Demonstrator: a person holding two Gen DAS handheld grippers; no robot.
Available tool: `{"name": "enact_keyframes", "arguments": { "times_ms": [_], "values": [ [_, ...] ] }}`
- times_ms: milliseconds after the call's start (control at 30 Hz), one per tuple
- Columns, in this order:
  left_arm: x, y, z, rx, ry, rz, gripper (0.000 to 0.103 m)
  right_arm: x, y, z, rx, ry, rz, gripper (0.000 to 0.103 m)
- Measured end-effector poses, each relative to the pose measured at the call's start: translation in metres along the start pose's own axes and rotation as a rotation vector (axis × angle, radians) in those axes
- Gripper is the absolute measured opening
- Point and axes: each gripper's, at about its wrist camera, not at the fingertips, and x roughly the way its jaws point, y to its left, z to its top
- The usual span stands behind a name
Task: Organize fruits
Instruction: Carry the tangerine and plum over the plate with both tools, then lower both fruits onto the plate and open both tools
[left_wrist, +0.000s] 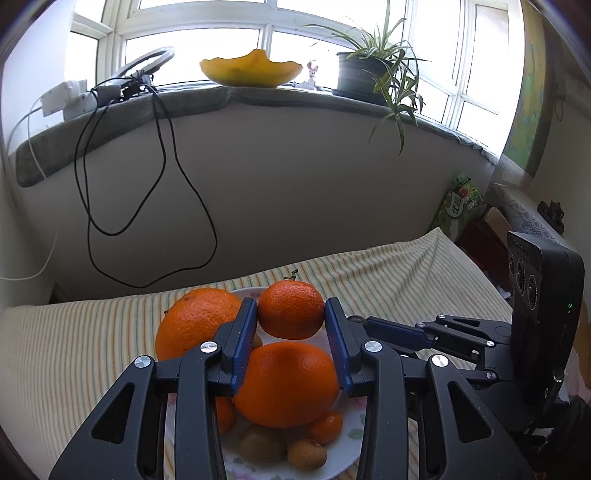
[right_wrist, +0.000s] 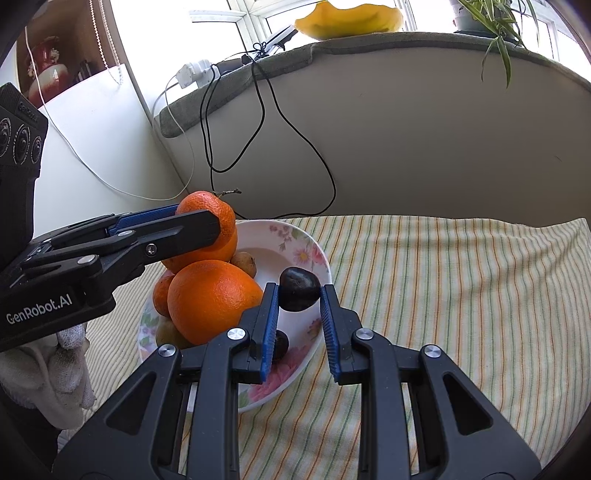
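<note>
Over plate (right_wrist: 314, 254) | left gripper (left_wrist: 291, 317) — tangerine (left_wrist: 291, 309) | right gripper (right_wrist: 298, 297) — dark fruit (right_wrist: 299, 293)

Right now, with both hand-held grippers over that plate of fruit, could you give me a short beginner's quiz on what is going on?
1. True or false: the left hand-held gripper is closed on a small orange held above the flowered plate.
2. What does the right hand-held gripper hold? A) a banana B) a dark round fruit C) nothing
3. Fill in: the plate sits on a ______ cloth.

Key
1. True. Its blue pads press on both sides of the orange.
2. B. The dark fruit sits between its pads, over the plate.
3. Striped.
</note>
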Motion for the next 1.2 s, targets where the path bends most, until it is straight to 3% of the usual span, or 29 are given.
{"name": "enact_keyframes", "arguments": {
  "times_ms": [900,1000,1067,1200],
  "values": [
    [0.0011,-0.0024,0.0024,0.005,-0.005,0.006,0.037,0.0044,0.0093,-0.0023,-0.047,0.001,-0.006,0.024],
    [-0.0003,-0.0029,0.0032,0.005,-0.007,0.006,0.042,0.0049,0.0102,-0.0021,-0.053,0.003,-0.006,0.025],
    [-0.0008,-0.0036,0.0029,0.008,-0.008,0.009,0.046,0.0052,0.0106,-0.0022,-0.055,0.006,-0.009,0.027],
    [-0.0014,-0.0042,0.0031,0.007,-0.01,0.01,0.047,0.0028,0.0089,-0.0022,-0.05,-0.004,-0.031,0.042]
  ]
}}
